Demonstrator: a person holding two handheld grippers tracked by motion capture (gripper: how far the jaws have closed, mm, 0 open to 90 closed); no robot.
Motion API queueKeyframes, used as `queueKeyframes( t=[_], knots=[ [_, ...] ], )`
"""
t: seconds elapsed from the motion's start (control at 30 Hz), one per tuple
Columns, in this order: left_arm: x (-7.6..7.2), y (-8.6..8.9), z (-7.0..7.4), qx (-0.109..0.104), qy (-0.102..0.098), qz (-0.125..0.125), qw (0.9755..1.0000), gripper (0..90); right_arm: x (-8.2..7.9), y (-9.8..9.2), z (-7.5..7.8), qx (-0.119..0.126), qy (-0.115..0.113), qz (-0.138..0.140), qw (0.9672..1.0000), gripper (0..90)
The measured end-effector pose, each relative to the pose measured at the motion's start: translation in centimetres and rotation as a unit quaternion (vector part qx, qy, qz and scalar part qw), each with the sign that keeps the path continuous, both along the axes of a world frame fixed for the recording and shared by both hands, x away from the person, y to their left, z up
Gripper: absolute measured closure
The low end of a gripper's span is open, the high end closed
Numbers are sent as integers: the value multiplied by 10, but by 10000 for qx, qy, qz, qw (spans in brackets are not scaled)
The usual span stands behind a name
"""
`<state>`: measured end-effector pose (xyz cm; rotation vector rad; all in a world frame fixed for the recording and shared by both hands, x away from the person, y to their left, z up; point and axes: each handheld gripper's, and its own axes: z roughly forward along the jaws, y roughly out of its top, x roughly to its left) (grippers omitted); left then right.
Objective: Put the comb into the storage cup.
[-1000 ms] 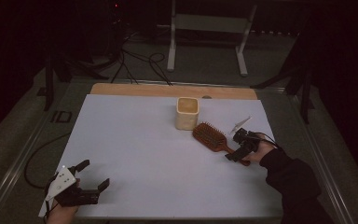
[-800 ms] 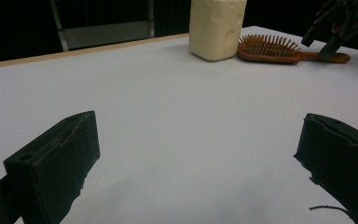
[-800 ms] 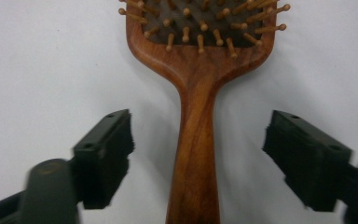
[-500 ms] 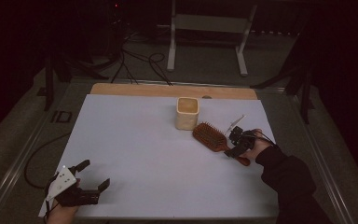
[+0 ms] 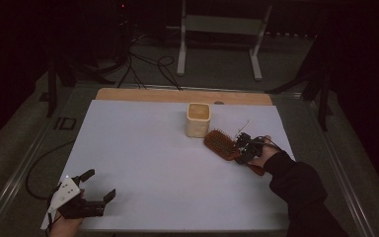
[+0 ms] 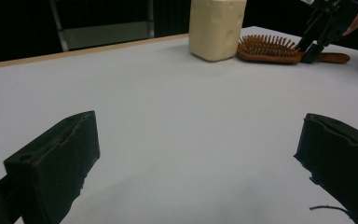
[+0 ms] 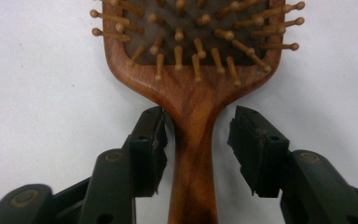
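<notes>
Right claw straddles the neck of the wooden hairbrush, jaws apart, one pad touching or nearly so, the other clear. Brush lies bristles-up on the tabletop just beside the cream cup. My left claw rests at the near-left corner, jaws wide, empty.

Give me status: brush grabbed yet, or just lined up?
Done: the right gripper straddles the brush handle where it meets the head, brush flat on the table, bristles up. In hand: jaws open, left one touching or nearly so, a gap at the right; not clamped. Left: close and lift, perhaps into the cup beside it, a guess. The left gripper sits open, idle.
</notes>
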<state>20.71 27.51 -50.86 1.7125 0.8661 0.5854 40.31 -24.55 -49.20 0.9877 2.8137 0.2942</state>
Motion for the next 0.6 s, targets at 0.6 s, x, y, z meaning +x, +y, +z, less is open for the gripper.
queueKeyframes(
  t=[0.6],
  knots=[
    [0, 0, -1, -1, 31, -16, 10000, 1, -5, -1, -1, 211, 118, -148, 9996, 723]
  ],
)
